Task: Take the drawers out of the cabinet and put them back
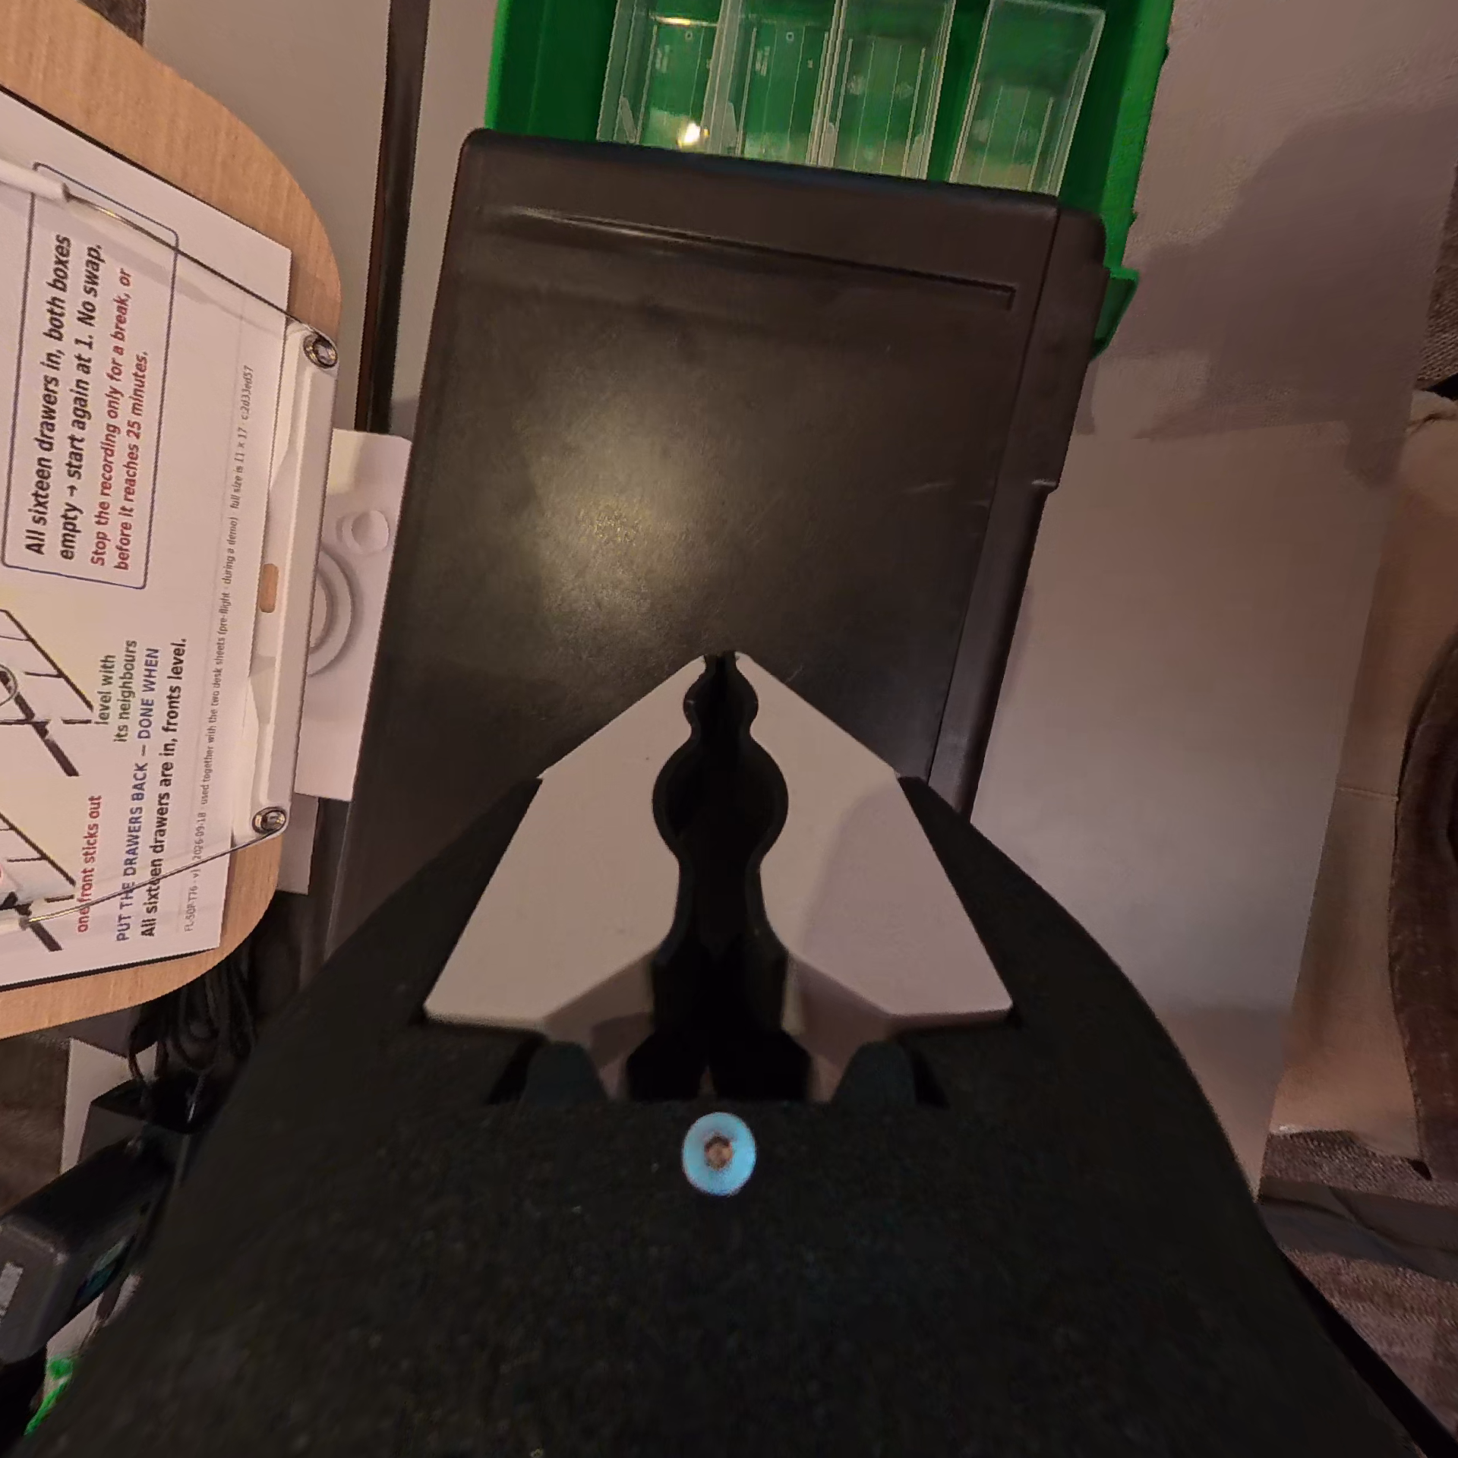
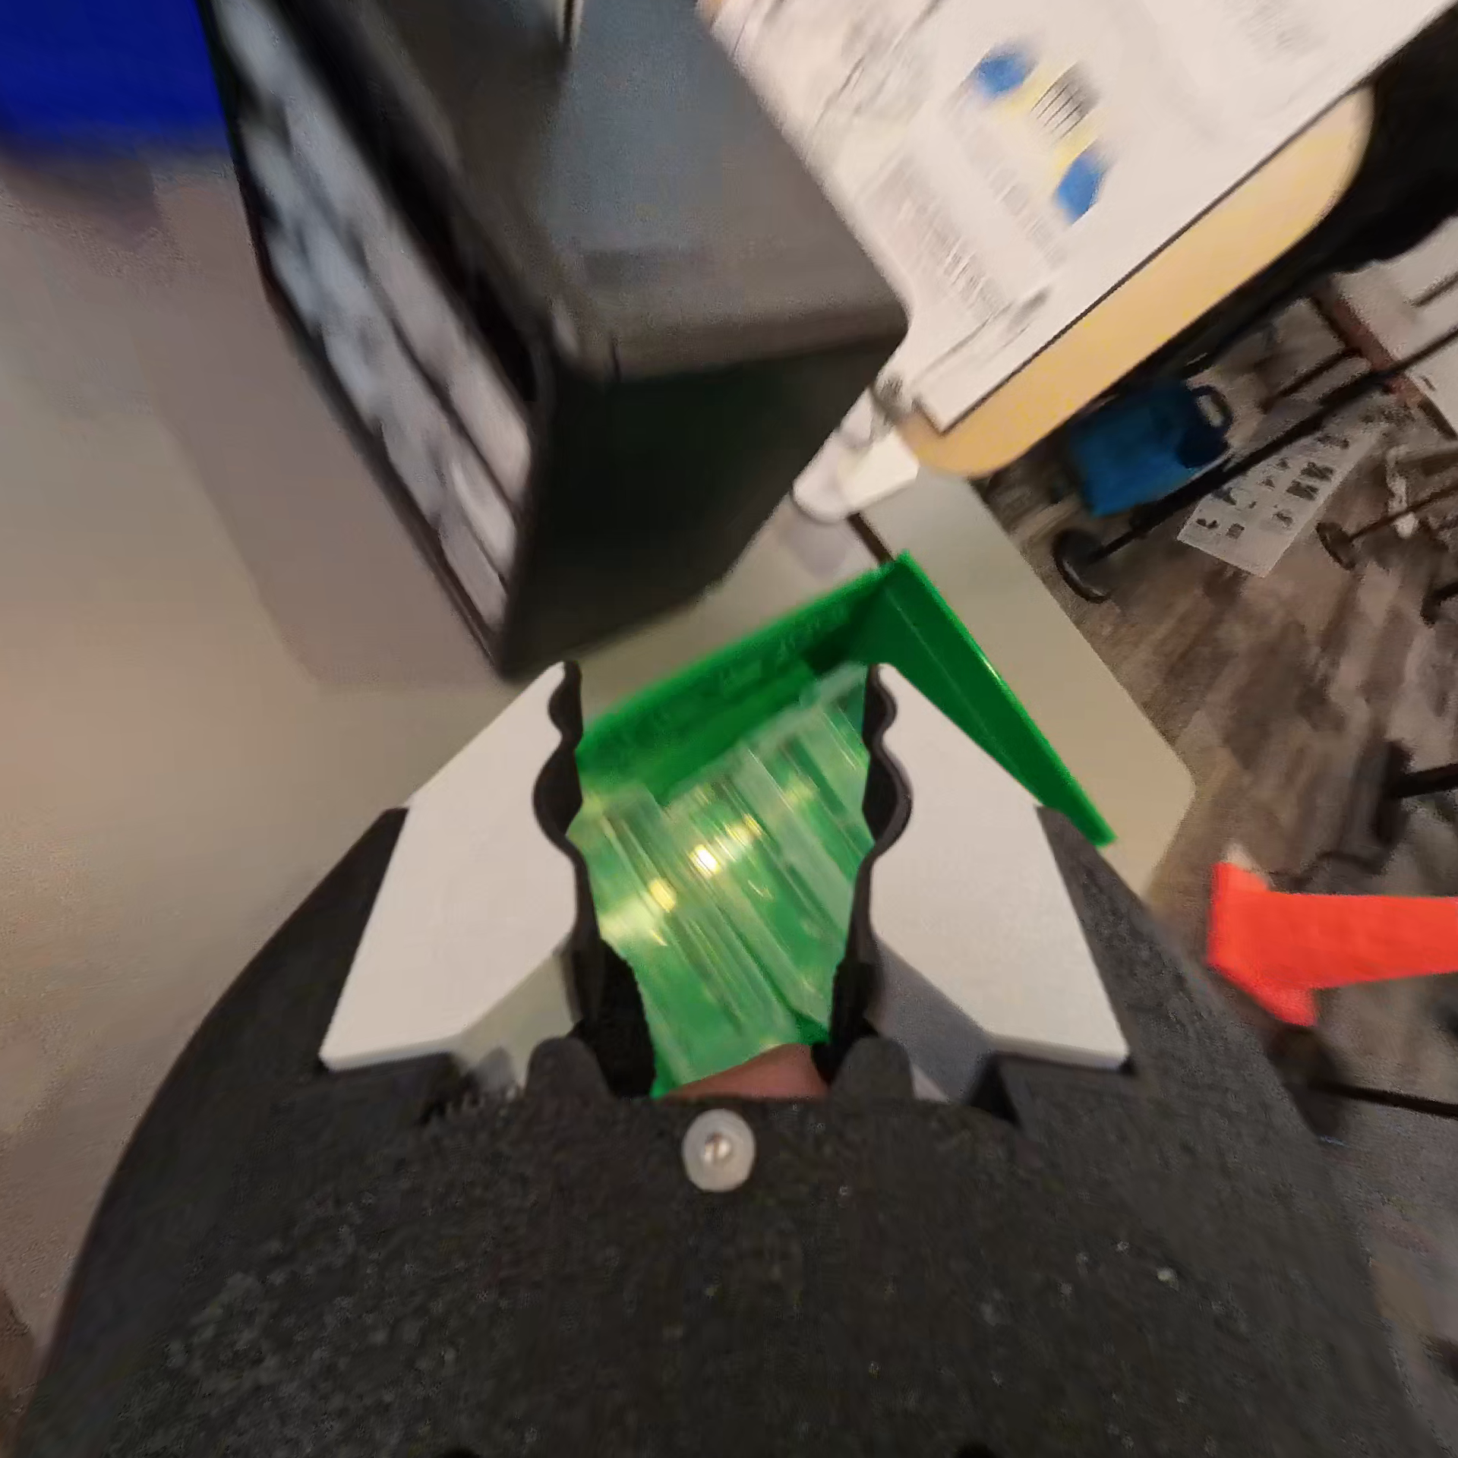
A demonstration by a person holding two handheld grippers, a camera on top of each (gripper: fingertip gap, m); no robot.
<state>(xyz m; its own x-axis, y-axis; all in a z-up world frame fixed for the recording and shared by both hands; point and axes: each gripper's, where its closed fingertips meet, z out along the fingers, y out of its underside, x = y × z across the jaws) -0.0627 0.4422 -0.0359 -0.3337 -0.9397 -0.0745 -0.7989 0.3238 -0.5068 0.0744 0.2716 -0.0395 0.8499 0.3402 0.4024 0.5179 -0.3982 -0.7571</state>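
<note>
Left gripper (image 1: 722, 659): fingers together, empty, over the black cabinet (image 1: 710, 442).
Right gripper (image 2: 722, 686): fingers apart, not clamped, above clear drawers in green bin (image 2: 978, 694).
Advice: centre on one drawer, then close.

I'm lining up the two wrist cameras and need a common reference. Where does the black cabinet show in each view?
Left wrist view: the black cabinet fills the centre, its flat dark panel just beyond the shut left gripper.
Right wrist view: it sits upper left, blurred, above the open right gripper.
Shared landmark: the green box, holding clear drawers, appears next to the cabinet in both.
</note>
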